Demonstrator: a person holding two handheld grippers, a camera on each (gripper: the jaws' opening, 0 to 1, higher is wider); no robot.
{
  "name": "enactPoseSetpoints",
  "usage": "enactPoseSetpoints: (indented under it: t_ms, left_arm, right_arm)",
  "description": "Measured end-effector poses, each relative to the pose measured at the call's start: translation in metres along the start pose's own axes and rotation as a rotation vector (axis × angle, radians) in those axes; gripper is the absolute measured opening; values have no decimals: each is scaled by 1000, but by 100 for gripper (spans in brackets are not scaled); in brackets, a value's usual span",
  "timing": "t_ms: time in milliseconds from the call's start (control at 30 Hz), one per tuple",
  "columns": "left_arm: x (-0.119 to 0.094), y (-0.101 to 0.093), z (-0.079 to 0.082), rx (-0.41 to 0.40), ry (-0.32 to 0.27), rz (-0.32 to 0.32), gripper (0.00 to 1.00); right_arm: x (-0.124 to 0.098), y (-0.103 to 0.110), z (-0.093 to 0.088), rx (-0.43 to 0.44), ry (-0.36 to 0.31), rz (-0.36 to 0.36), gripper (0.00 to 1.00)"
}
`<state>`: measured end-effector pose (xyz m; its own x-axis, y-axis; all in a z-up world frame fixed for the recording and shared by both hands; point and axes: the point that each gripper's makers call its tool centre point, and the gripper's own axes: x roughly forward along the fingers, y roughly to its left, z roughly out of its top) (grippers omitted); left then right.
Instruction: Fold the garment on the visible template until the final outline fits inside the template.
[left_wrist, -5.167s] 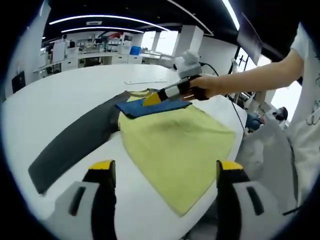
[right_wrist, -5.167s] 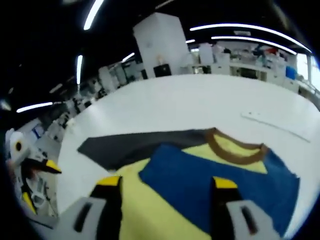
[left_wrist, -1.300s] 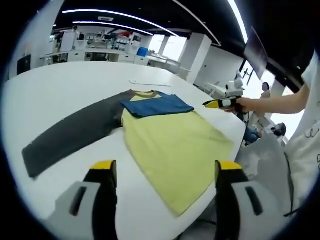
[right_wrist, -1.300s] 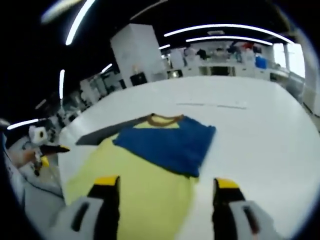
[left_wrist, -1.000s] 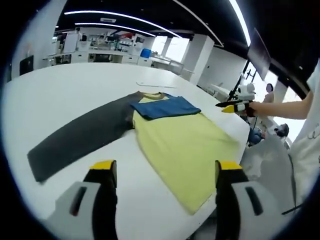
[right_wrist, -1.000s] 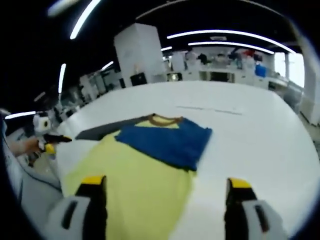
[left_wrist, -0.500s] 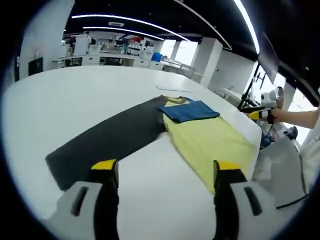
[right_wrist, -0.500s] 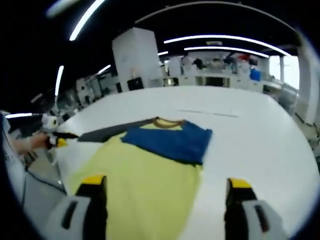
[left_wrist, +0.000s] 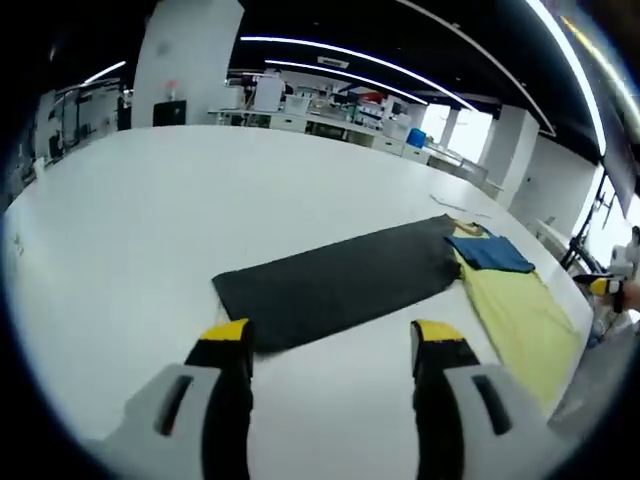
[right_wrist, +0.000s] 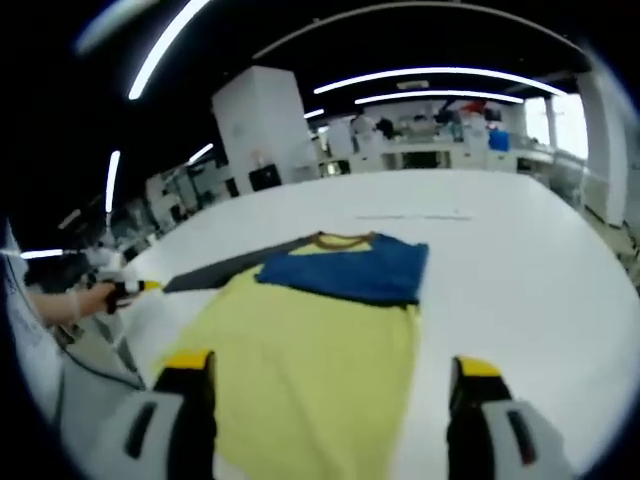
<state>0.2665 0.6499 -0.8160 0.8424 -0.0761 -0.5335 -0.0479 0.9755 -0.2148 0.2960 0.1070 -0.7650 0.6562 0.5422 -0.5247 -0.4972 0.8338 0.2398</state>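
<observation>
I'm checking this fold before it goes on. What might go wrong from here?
The dark sleeve lies fully spread; pinched off-centre by the open left claw, it may fold over skewed. The folded blue sleeve rests loose on the yellow body and may slip if the cloth is tugged. The yellow hem lies near the table edge and may slide off.

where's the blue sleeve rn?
Blue sleeve is folded across the top of the yellow shirt body, just below the brown collar. In the left gripper view it's at far right, past the spread dark sleeve.
</observation>
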Motion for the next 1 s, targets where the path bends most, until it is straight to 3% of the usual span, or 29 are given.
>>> enactPoseSetpoints:
  t_ms: [300,400,767,900,1000]
  left_arm:
    - [7,26,-2,-70,-25,106,42]
    - [10,33,-7,-82,-5,141,34]
    - [9,36,-13,-64,7,208,1]
    - [10,37,-11,-114,25,215,0]
    - [9,40,-11,-94,51,223,0]
  right_arm:
    - [-4,6,-4,26,-3,1,96]
    - [-3,7,-6,31,0,4,95]
    - [-6,11,-9,44,7,12,94]
    - [-9,10,-13,45,21,19,93]
    - [-12,13,-15,45,37,30,92]
